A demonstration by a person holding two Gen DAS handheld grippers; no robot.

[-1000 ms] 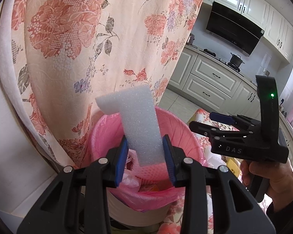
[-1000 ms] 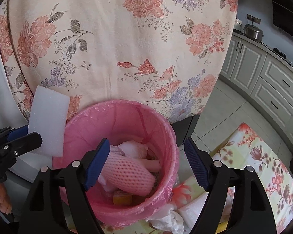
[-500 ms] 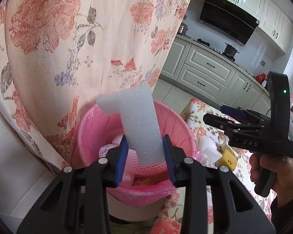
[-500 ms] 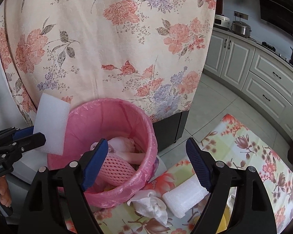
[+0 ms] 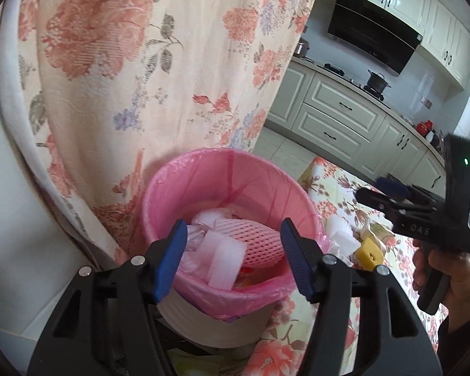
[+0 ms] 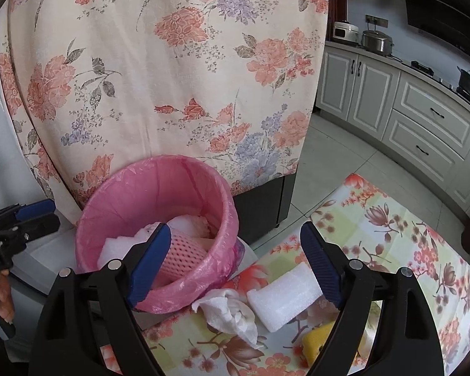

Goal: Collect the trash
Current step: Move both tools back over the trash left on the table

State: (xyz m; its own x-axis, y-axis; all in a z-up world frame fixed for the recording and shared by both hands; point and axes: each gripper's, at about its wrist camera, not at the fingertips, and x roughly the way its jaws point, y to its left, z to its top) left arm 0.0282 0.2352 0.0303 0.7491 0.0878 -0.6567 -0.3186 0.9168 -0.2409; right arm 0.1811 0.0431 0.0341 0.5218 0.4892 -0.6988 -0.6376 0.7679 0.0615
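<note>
From my left wrist camera I can read only "DAS", in pale letters on the black body of the right gripper [image 5: 373, 192]. On the left gripper [image 6: 31, 216], the right wrist view shows letters cut off at the edge, illegible.

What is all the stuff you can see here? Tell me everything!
bin: one, pink liner, beside the table.
foam pieces in the bin: white, count unclear, lying inside.
foam net: one, pink, in the bin.
foam block: one, white, on the table.
tissue: one, white, crumpled, beside the foam block.
sponge: one, yellow, on the table.
table: one, floral cloth.
curtain: one, cream with flowers, behind the bin.
cabinets: pale, far wall.
left gripper: black, blue fingers, just opened, empty, over the bin.
right gripper: black, blue fingers, open, empty, above the foam block.
</note>
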